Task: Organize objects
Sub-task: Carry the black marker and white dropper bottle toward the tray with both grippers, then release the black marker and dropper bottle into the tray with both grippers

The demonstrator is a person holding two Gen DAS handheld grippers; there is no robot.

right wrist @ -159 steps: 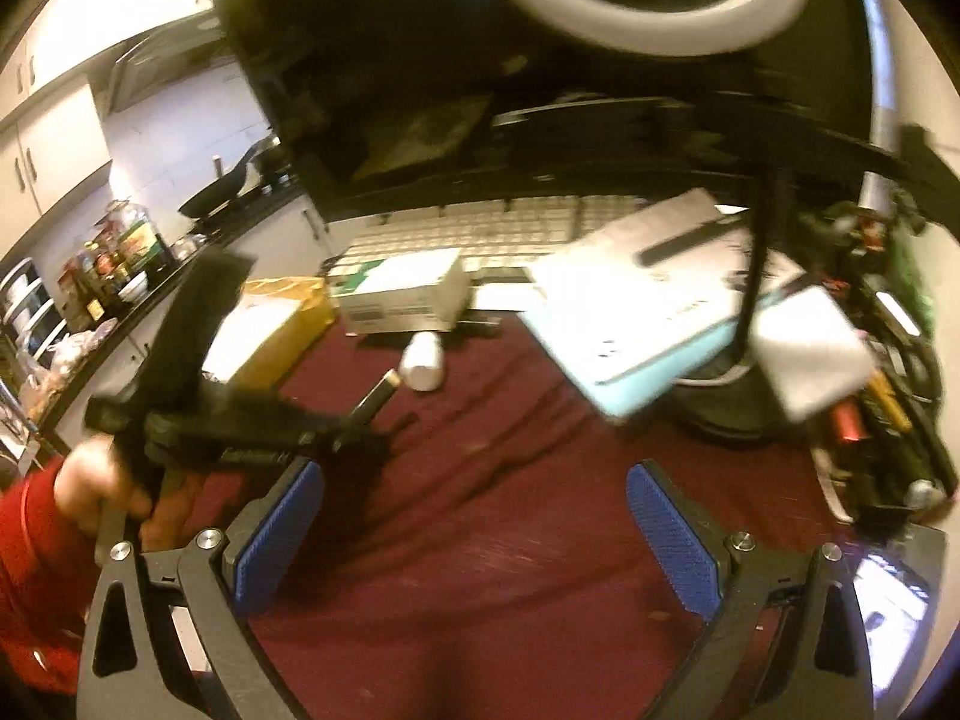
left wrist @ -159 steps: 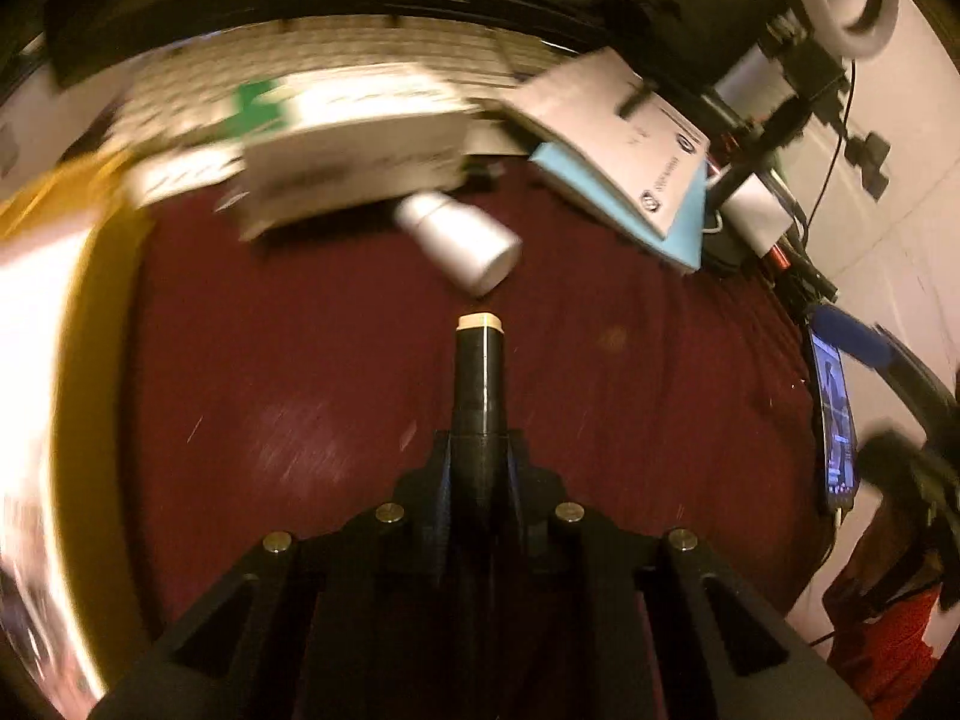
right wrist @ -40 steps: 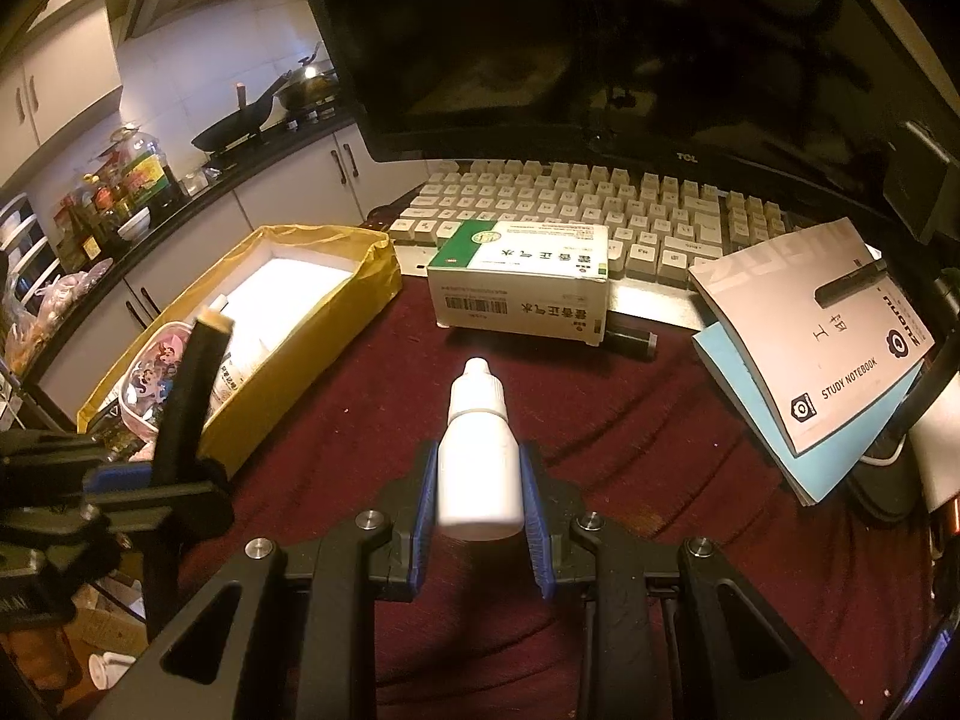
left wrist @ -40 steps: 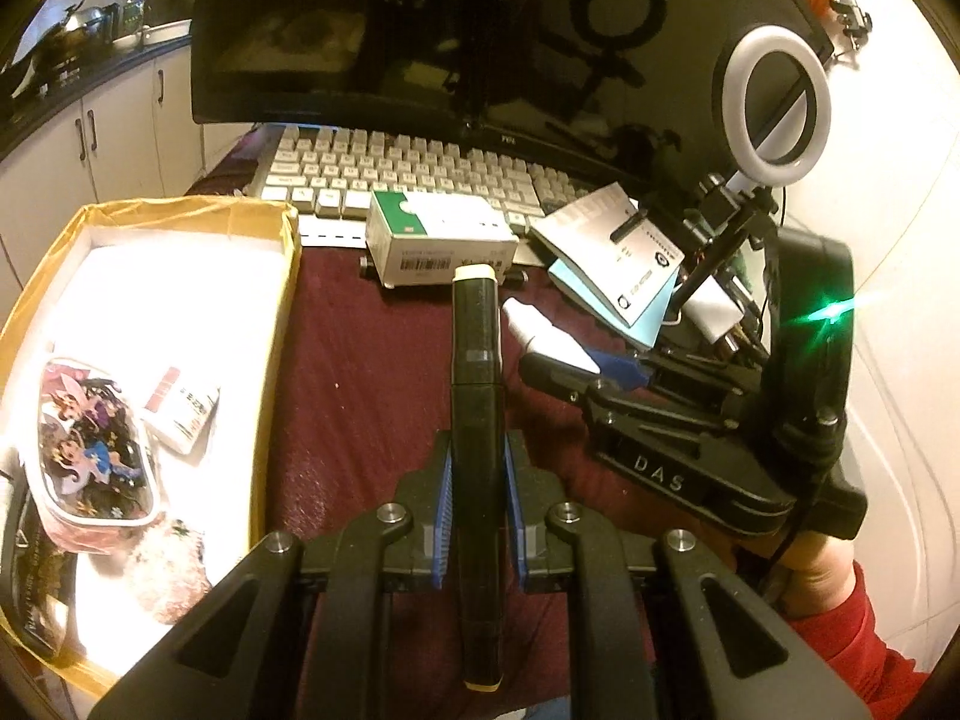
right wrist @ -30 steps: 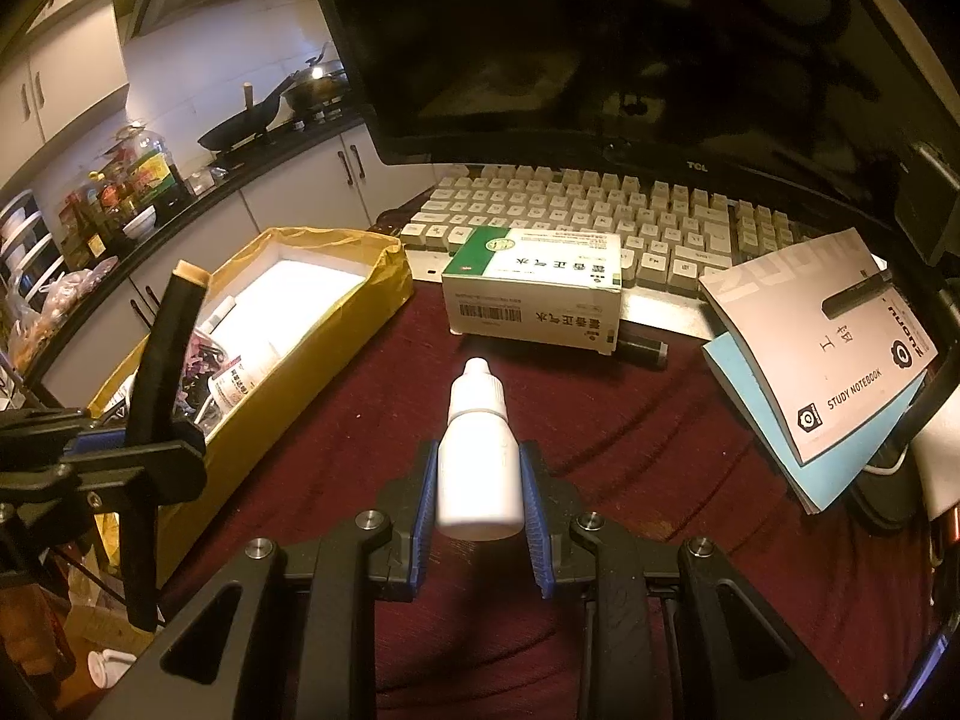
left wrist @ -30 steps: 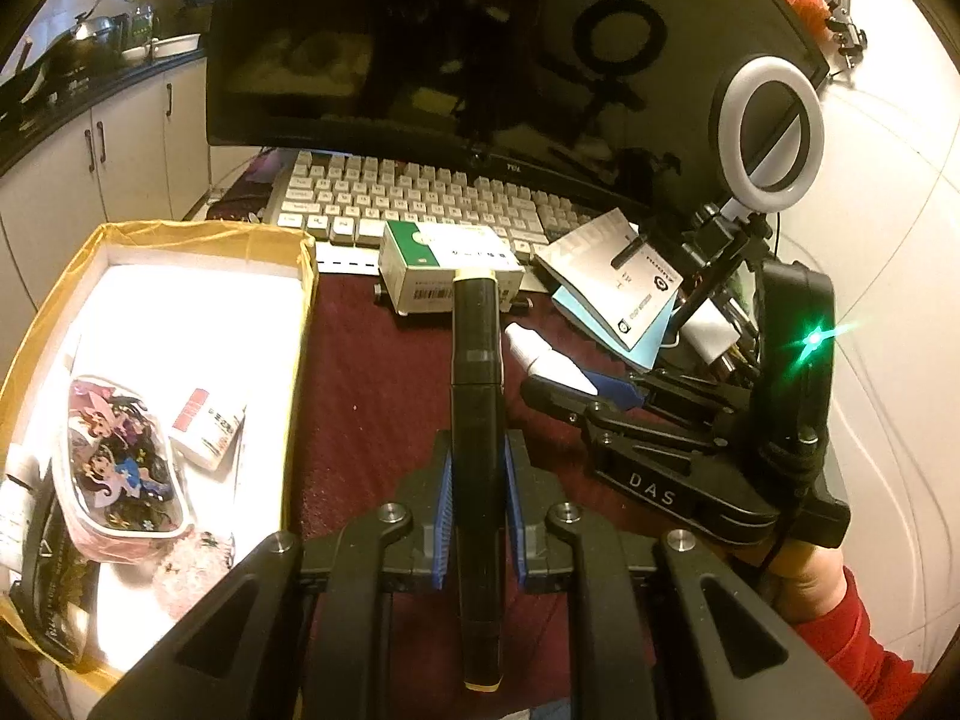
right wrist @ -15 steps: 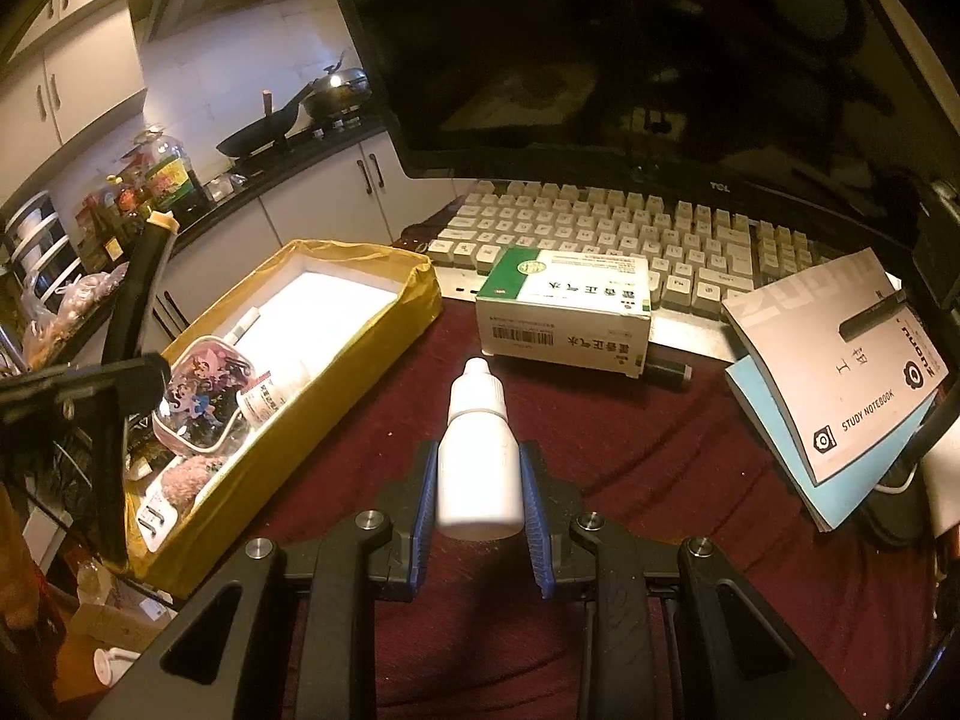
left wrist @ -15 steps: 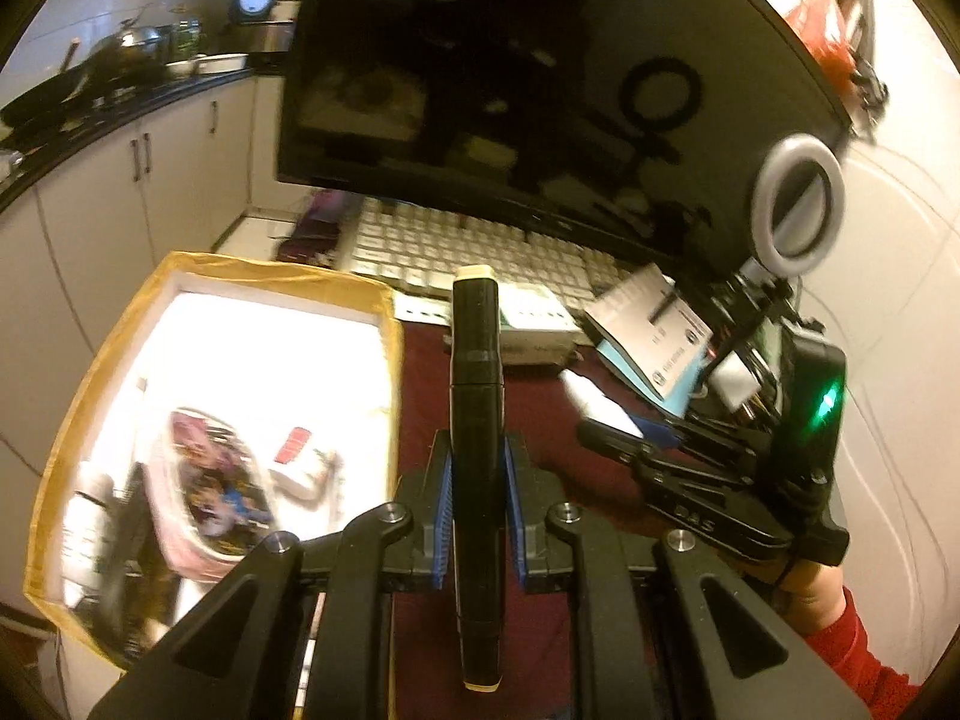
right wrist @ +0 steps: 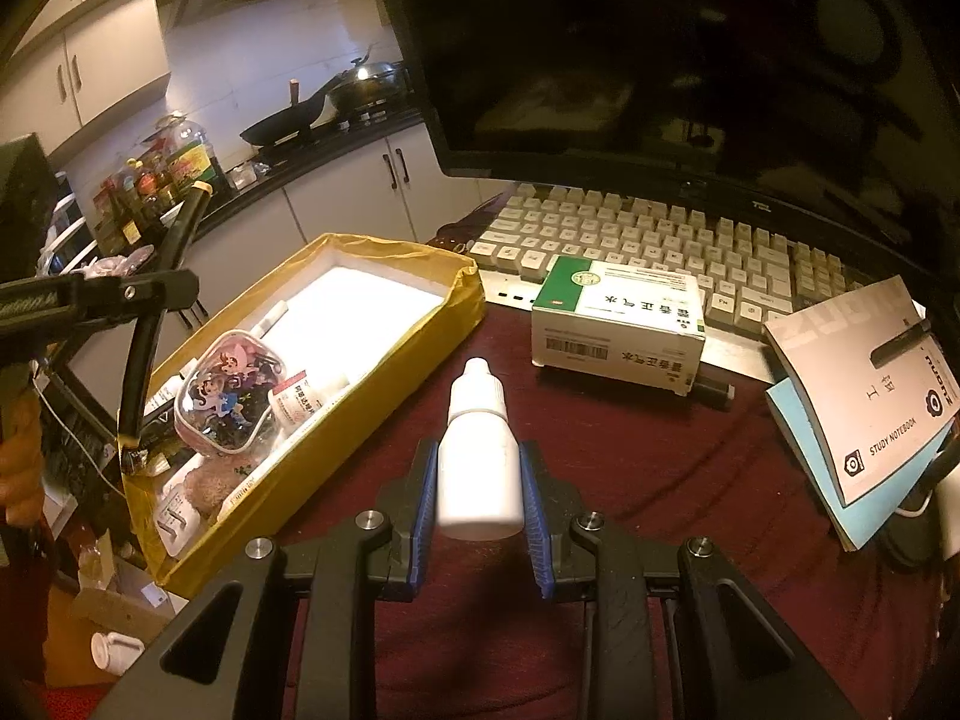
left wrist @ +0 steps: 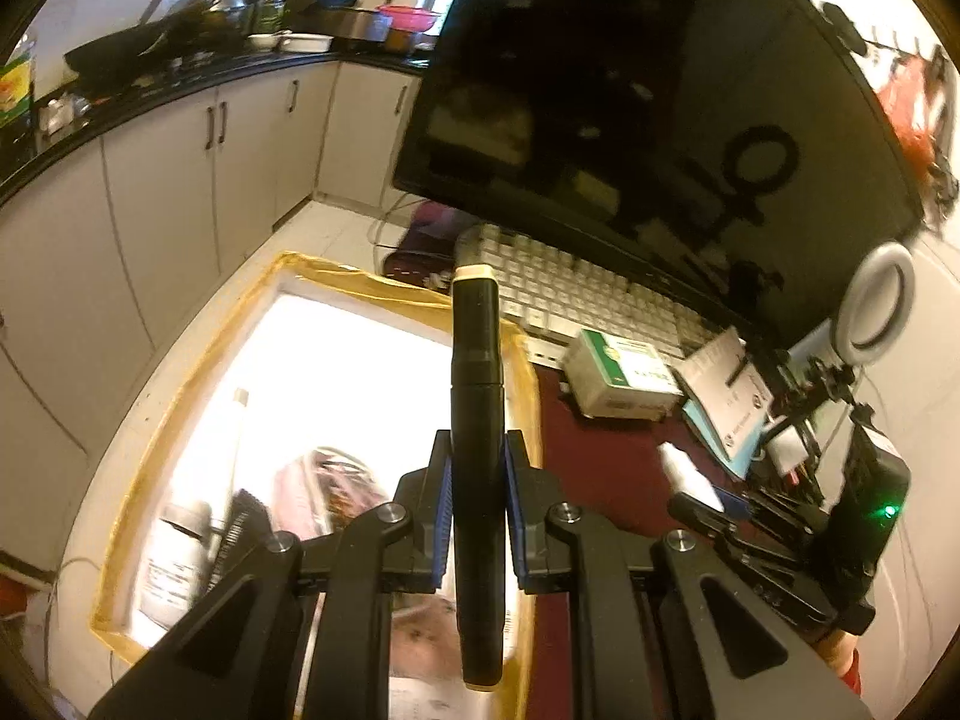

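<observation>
My left gripper (left wrist: pixel 477 522) is shut on a black marker (left wrist: pixel 475 420) with cream end caps and holds it above the yellow-rimmed box (left wrist: pixel 180 384). The marker (right wrist: pixel 159 294) also shows in the right wrist view, over the box's (right wrist: pixel 384 354) near end. My right gripper (right wrist: pixel 479 507) is shut on a white dropper bottle (right wrist: pixel 479 450), held over the dark red cloth (right wrist: pixel 660 468) to the right of the box. The box holds a cartoon-print pouch (right wrist: pixel 231 390), a small medicine bottle (right wrist: pixel 294 405) and other small items.
A green-and-white medicine carton (right wrist: pixel 618 318) lies in front of the keyboard (right wrist: pixel 648 246), with a dark monitor (right wrist: pixel 660 48) behind. A study notebook (right wrist: pixel 864 396) with a black pen lies at the right. A ring light (left wrist: pixel 879 306) stands at the far right. Kitchen cabinets are at the left.
My left gripper has risen and moved left with the marker, from over the red cloth to over the box. My right gripper holds the dropper bottle nearly still.
</observation>
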